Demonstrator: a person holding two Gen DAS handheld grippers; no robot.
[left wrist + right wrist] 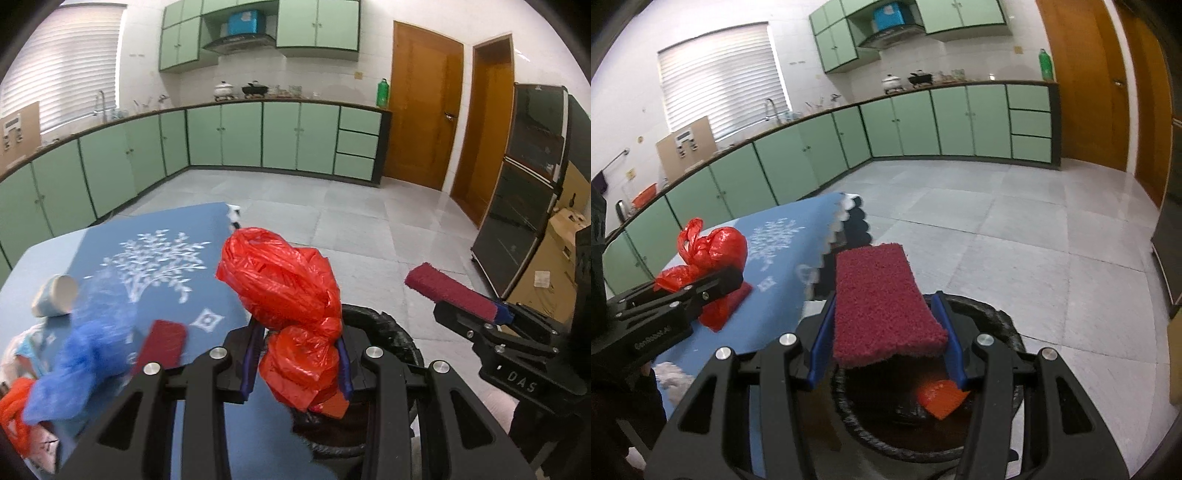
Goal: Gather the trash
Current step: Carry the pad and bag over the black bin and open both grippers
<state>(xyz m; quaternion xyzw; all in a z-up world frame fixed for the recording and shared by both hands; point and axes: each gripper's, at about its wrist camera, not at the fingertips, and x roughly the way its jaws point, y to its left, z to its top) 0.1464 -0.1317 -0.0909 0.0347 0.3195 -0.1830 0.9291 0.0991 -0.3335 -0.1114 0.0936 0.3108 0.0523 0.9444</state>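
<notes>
Two grippers over a black-lined bin (1001, 321) beside the bench (218, 236) edge: left gripper (299, 365) clamps a red plastic bag (284, 280); right gripper (886, 339), lettered "DAS", clamps a maroon scouring pad (882, 306). Open tiled floor (1015, 221) beyond.

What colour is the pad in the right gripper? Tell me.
Dark crimson red, coarse-textured pad; it shows best in the right wrist view.

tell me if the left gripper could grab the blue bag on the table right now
Probably not: the left gripper is already shut on a red plastic bag, so it has no free jaws for the blue bag.
</notes>
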